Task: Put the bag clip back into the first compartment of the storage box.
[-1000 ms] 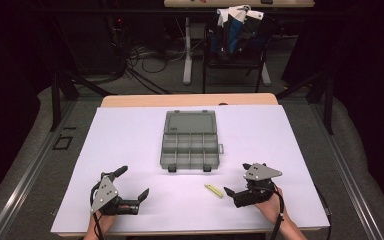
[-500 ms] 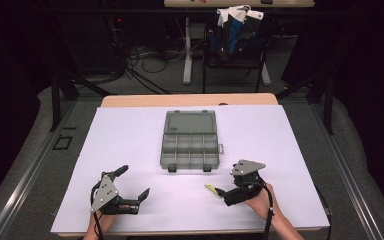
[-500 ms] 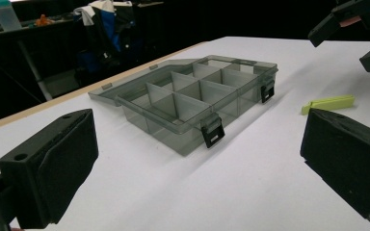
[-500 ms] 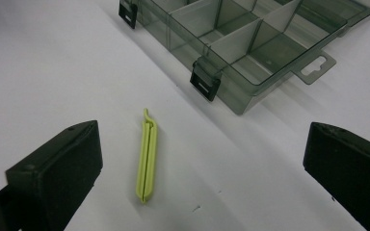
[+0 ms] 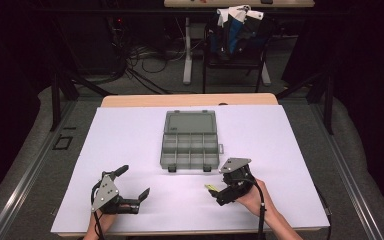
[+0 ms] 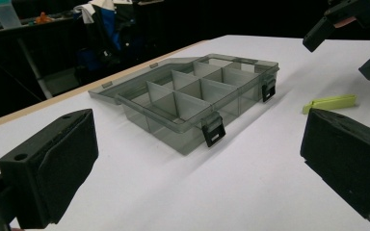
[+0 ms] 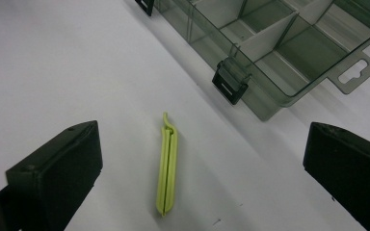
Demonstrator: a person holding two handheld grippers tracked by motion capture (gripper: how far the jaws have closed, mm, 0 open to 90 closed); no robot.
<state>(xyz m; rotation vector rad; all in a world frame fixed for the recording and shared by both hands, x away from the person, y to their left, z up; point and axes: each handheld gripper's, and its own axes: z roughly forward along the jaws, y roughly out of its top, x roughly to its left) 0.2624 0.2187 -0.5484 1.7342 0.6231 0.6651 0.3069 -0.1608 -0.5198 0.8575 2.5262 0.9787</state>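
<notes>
A smoky-grey compartment box (image 5: 163,150) lies open mid-table with its lid flat behind it; its dividers and black latches show in the left gripper view (image 6: 192,127) and the right gripper view (image 7: 270,103). A small yellow-green clip (image 5: 210,188) lies flat on the white sheet just in front of the box's right corner. My right gripper (image 5: 219,195) hovers over the clip, open, and the clip (image 7: 167,168) sits between its wide jaws (image 7: 202,178) untouched. My left gripper (image 5: 134,181) rests open at the front left, empty (image 6: 197,168). It looks at the box, the clip (image 6: 330,102) and the right gripper (image 6: 349,50).
A white sheet (image 5: 130,135) covers the table, with a wooden strip (image 5: 190,100) bare at the far edge. Beyond the table stand a chair with blue and white cloth (image 5: 235,25) and floor cables (image 5: 145,60). Dark metal rails (image 5: 25,180) run along both sides.
My right gripper has moved left and slightly forward, from right of the clip to directly over it. The left gripper has stayed put.
</notes>
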